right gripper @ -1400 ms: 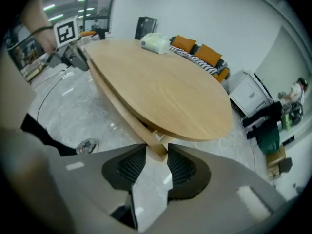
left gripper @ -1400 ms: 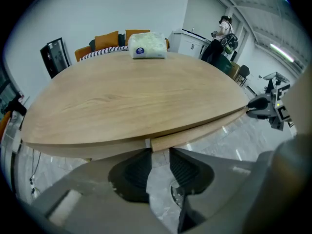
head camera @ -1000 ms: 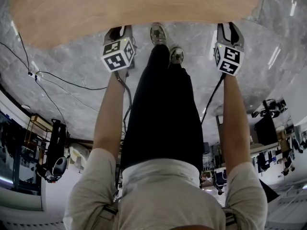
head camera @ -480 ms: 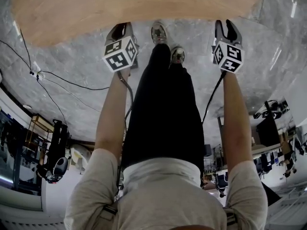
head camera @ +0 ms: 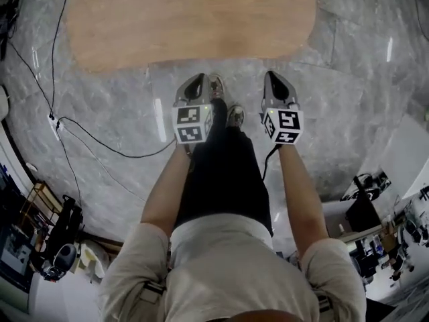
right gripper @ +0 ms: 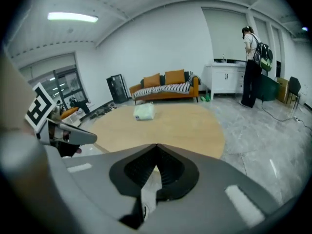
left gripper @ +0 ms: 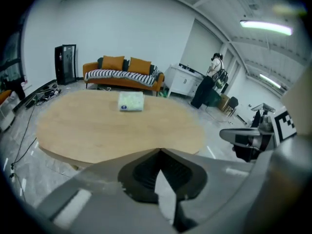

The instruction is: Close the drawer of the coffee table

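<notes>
At the top centre of the head view lies the oval wooden coffee table (head camera: 194,25); its drawer shows in no view. It would likely slide stiffly but lightly, so push flat on its front. The left gripper (head camera: 198,79) and right gripper (head camera: 273,76) have just closed, pressed together on nothing, above the glossy marble floor (head camera: 120,106). An orange sofa (left gripper: 124,74) stands beyond.

Lighting: bright, even. Src: ceiling strip lights (left gripper: 265,27) above table (head camera: 194,25); no hard shadows. Glare streaks on floor (head camera: 389,49) right of table. Gripper views: heavy fisheye bend, dark corners; foreground below table out of focus.
</notes>
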{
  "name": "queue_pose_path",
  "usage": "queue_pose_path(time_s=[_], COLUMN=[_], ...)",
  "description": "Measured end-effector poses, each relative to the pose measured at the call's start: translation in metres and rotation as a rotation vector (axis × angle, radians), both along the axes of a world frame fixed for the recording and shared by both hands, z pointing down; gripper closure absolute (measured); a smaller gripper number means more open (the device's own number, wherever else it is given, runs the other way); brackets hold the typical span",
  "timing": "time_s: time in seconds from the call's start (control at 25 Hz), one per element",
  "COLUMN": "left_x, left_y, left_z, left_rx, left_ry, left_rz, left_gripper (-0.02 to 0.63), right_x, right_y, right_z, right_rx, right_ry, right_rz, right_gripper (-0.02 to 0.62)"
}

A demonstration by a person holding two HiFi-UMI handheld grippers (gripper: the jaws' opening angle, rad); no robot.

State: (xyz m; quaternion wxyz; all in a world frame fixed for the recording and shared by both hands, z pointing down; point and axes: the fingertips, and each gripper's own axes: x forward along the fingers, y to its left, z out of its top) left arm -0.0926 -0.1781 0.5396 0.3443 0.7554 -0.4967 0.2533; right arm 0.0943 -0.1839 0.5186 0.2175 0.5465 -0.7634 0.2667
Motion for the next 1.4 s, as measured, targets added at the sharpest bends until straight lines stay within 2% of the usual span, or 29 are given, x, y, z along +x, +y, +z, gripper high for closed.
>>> queue_pose_path(time_s=[0.24,0.44,0.52,0.64,0.72,0.8,0.88,1.0,1.2,1.4], left_x=[0.019,0.016,0.013,0.014,0.024,0.035,0.045,0.058,0.086,0.104], left_y=[0.007,0.043,0.056,0.063,0.067,0.074,0.084,0.097,0.110,0.112], left_z=[-0.134,-0.220,-0.265,-0.342,-0.377,-0.398,-0.407,-0.412,-0.459,-0.484], left_rx=[0.178,0.277,0.356,0.523,0.624,0.690,0.714,0.736,0.848,0.869], left_ry=[0.048,0.000,-0.013,0.005,-0.005,-0.029,-0.033,-0.035,-0.020,-0.014], left_rz=[-0.096,-0.096,-0.108,-0.155,-0.136,-0.102,-0.087,-0.061,-0.014,0.008], left_gripper=[0.584,0.584,0.584,0.584,0.584,0.584,0.584,0.584,0.584,0.584], right_x=[-0.032,-0.036,-0.035,-0.035,-0.039,-0.038,-0.030,-0.023,-0.013,-0.006], right_y=[-0.006,0.029,0.043,0.057,0.067,0.078,0.089,0.103,0.121,0.131], right_z=[-0.152,-0.245,-0.288,-0.342,-0.371,-0.393,-0.411,-0.432,-0.468,-0.496], right_rx=[0.262,0.403,0.474,0.560,0.624,0.687,0.726,0.760,0.816,0.865], right_ry=[-0.013,0.046,0.054,0.021,0.019,0.025,0.026,0.031,0.049,0.047], right_rz=[-0.087,-0.136,-0.115,-0.085,-0.097,-0.101,-0.077,-0.040,-0.039,-0.046], right_gripper=[0.588,0.588,0.588,0.589,0.588,0.589,0.589,0.591,0.589,0.589])
